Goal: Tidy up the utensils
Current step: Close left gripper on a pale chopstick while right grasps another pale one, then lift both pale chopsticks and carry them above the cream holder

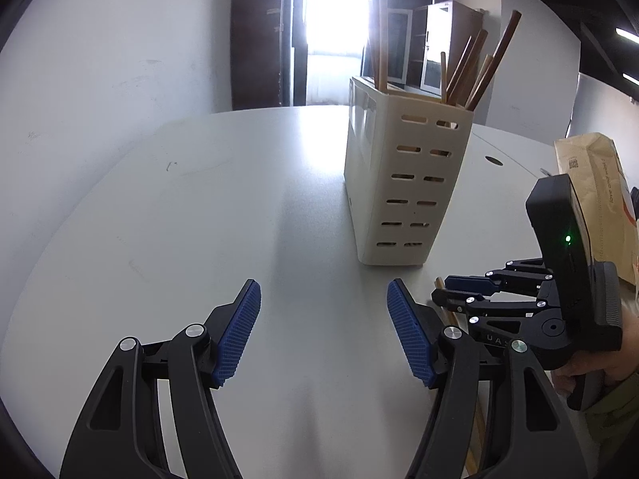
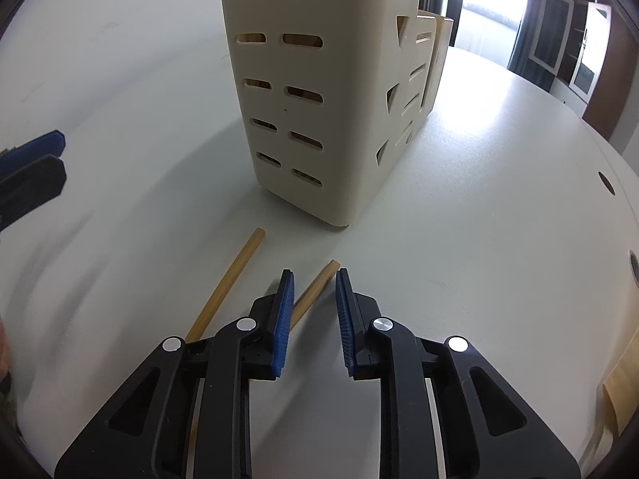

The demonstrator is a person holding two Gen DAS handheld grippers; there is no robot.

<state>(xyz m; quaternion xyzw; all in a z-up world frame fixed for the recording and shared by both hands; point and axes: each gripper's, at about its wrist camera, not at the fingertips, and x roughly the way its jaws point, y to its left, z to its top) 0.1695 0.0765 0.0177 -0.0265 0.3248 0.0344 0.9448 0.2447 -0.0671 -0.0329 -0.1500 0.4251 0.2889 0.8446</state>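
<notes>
The right gripper (image 2: 310, 279) stands narrowed over the nearer chopstick (image 2: 315, 289), pads seemingly not yet pressing it; centre it before lifting. The left gripper (image 1: 323, 335) hangs open and empty. Beyond, mid-table (image 2: 479, 199), stands the slotted holder (image 2: 319, 92)

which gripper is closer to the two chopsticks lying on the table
Right. The right gripper sits directly over the two loose chopsticks, one running between its narrowed jaws. The left gripper hangs open over bare table beside them.
</notes>
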